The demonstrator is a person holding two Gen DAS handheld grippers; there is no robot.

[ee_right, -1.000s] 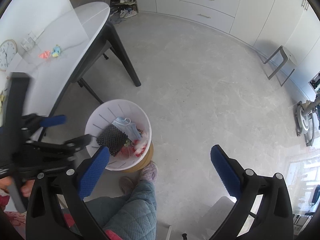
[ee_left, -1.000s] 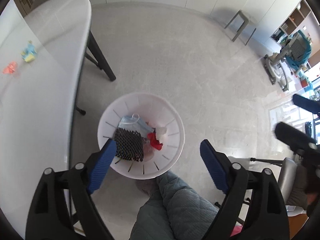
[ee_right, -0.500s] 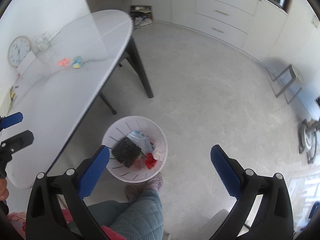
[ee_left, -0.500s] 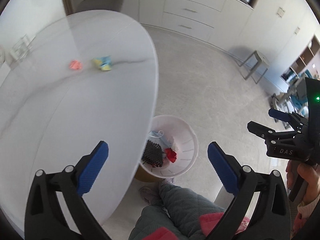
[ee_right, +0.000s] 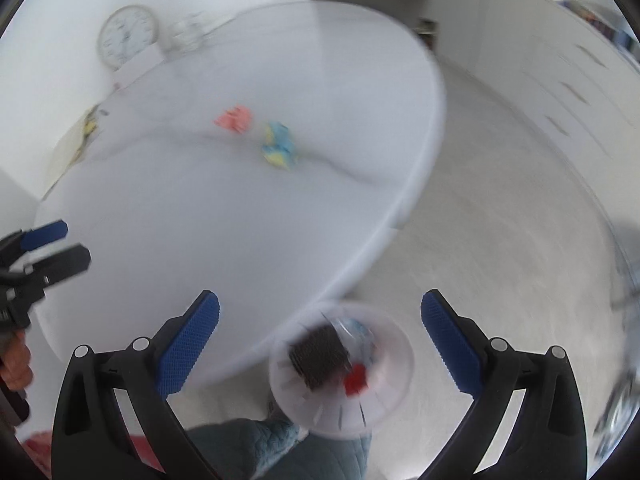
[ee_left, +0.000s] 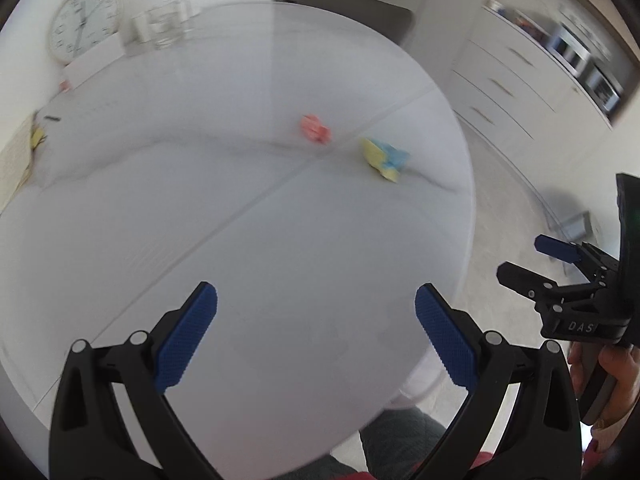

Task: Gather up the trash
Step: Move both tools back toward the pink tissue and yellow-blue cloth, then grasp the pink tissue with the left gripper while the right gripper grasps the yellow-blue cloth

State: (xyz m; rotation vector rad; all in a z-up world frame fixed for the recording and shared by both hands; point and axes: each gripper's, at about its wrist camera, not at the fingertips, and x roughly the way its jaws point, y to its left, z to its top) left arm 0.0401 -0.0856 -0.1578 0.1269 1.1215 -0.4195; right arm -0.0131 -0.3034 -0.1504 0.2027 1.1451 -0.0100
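Pink crumpled paper (ee_left: 315, 129) and a yellow-and-blue wrapper (ee_left: 384, 158) are lying mid-way across the round white table (ee_left: 240, 240); both grippers, left (ee_left: 316, 334) and right (ee_right: 320, 340), are hovering spread and empty, needing a level, centred approach.

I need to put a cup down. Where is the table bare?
The near half of the table, from the left gripper up to the pink scrap and yellow-blue scrap, is bare. The far edge is crowded: clock, glasses.
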